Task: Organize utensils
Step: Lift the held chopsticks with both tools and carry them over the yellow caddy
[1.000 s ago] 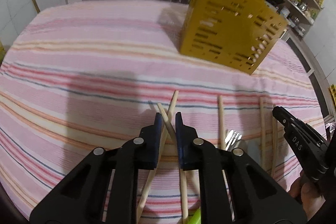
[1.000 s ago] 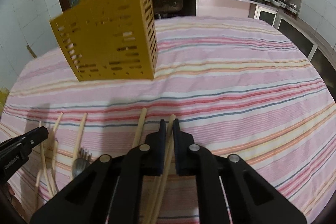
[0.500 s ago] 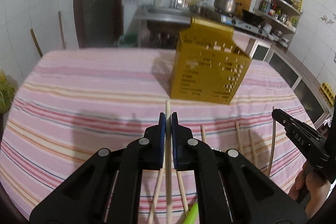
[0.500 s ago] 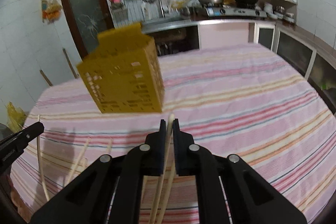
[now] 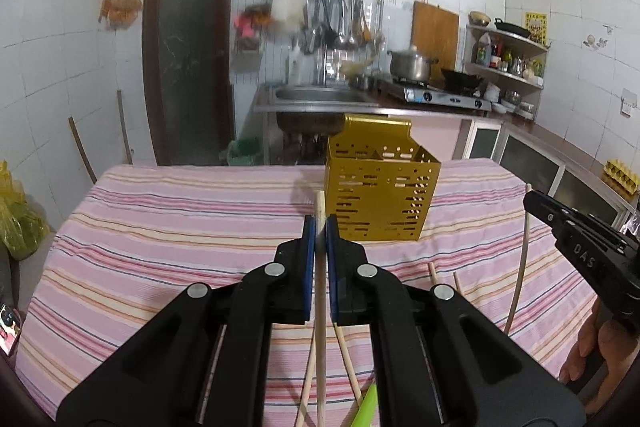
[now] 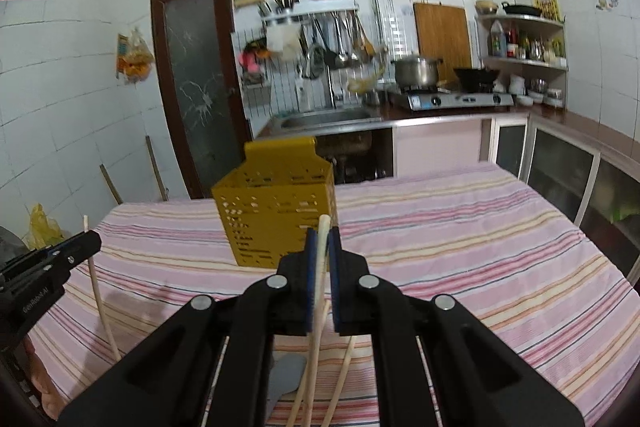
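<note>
My left gripper (image 5: 319, 223) is shut on a wooden chopstick (image 5: 319, 291), held upright above the striped tablecloth (image 5: 160, 227). My right gripper (image 6: 322, 237) is shut on another chopstick (image 6: 318, 291), also lifted. The yellow perforated utensil holder (image 5: 380, 199) stands on the table beyond both grippers; it also shows in the right wrist view (image 6: 276, 215). The right gripper appears at the right edge of the left wrist view (image 5: 580, 251) with its chopstick (image 5: 520, 267). Several more chopsticks (image 5: 346, 359) and a green utensil (image 5: 368, 403) lie on the cloth below.
A grey spoon or fork handle (image 6: 286, 375) lies under my right gripper. Behind the table are a sink (image 5: 324, 95), a stove with a pot (image 5: 412, 67), shelves and a dark door (image 5: 188, 47). A yellow bag (image 5: 16, 215) sits at left.
Both grippers have risen from the table, each lifting a chopstick, and the views have tilted up toward the kitchen. The holder now looks farther off.
</note>
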